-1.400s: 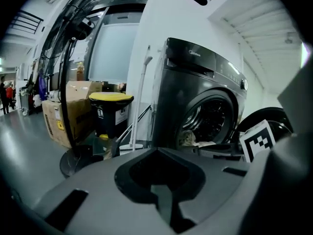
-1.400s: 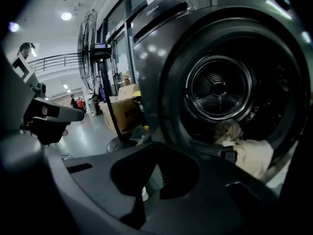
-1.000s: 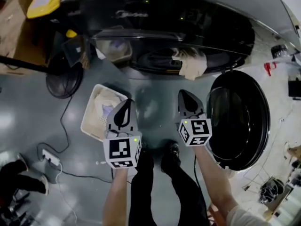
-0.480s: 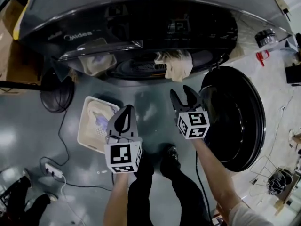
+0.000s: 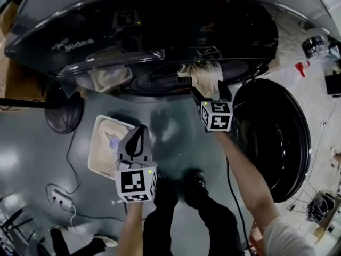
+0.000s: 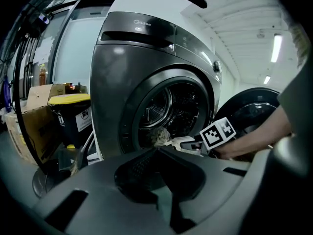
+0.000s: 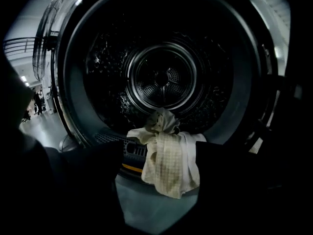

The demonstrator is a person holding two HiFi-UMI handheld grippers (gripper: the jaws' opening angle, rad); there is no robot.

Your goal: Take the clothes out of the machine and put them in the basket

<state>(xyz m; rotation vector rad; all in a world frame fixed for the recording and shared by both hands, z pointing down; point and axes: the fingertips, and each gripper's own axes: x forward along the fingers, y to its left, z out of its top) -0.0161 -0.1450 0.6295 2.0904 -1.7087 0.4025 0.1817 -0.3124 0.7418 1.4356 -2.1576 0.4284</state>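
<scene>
Grey floor (glossy): basket, power strip, machine.

**Left tool**: jaws closed tip to tip, with nothing between them. The tool is held low and close to the body and points forward and somewhat downward. It is carried on the bare left forearm, which is drawn in near the torso.

**Right tool**: reaches further forward than the other, on the outstretched right forearm, and points forward and downward. Its jaws have just been opening and stand wide apart. A cloth shows in the gap, and neither pad presses on it.
</scene>
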